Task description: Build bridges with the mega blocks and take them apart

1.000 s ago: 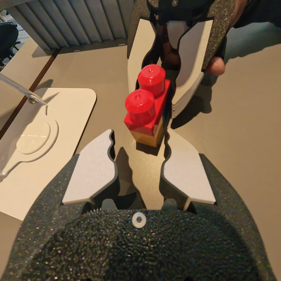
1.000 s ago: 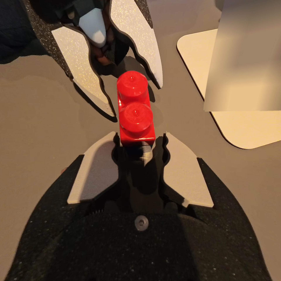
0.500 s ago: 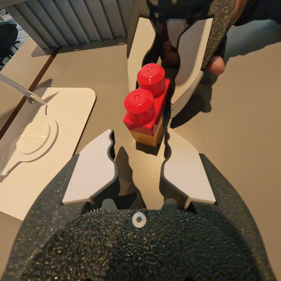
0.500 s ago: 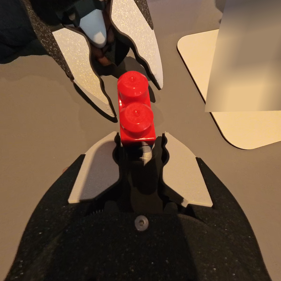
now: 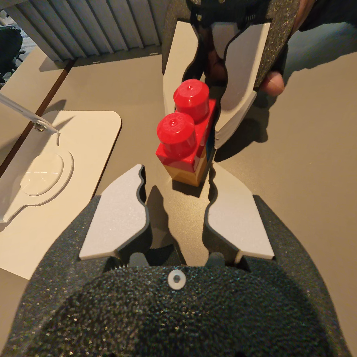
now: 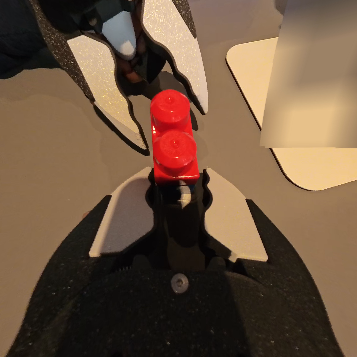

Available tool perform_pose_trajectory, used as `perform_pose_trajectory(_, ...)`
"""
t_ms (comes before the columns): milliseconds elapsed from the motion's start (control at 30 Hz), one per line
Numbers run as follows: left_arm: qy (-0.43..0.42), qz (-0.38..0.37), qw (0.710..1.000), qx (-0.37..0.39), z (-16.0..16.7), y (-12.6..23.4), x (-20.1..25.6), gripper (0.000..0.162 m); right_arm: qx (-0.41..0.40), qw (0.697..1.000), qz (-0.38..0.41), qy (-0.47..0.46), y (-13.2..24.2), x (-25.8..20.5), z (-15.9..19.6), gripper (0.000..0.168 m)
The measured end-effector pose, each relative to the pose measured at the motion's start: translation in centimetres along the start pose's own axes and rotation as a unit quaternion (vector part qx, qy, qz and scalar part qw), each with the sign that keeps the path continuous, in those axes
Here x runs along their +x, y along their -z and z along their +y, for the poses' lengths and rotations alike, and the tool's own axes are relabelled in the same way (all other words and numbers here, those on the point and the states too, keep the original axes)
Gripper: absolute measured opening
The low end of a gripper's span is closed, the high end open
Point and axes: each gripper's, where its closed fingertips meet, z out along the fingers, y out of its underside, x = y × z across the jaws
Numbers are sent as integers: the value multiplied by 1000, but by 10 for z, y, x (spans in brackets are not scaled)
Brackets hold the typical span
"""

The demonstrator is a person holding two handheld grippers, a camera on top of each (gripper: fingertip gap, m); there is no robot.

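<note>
A red two-stud block (image 5: 185, 133) lies across a yellow block (image 5: 185, 174) and a blue block (image 5: 209, 152) on the grey table. My left gripper (image 5: 176, 170) is open and empty, with its right fingertip beside the yellow block. My right gripper (image 6: 177, 171) is shut on the near end of the red block (image 6: 173, 148), over the blue block. In the left wrist view the right gripper (image 5: 193, 129) straddles the far end of the red block. In the right wrist view the left gripper (image 6: 171, 125) flanks the far end, jaws wide apart.
A white rounded board (image 5: 90, 154) lies at the left with a clear plastic piece (image 5: 40, 173) on it. The same board shows in the right wrist view (image 6: 251, 67). A slatted wall (image 5: 96, 29) stands behind. A person's thumb (image 5: 272, 85) rests on the right gripper. Left and right tips are no more than a few centimetres apart.
My right gripper's jaws have narrowed slightly onto the red block. The left gripper and the blocks have barely moved.
</note>
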Motion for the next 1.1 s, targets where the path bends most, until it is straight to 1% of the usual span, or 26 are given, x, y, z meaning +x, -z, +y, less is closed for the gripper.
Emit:
perform_pose_trajectory(133,-1,0,1000,-1,0,0,0,62,-2,1000,0,2,-1,0,0,46)
perform_pose_trajectory(267,-2,-1,1000,-3,1,-1,0,62,-4,1000,-1,6,-1,-1,1,39)
perform_pose_trajectory(1100,-6,-4,1000,-9,2,-2,0,62,-5,1000,4,7,-2,1,0,38)
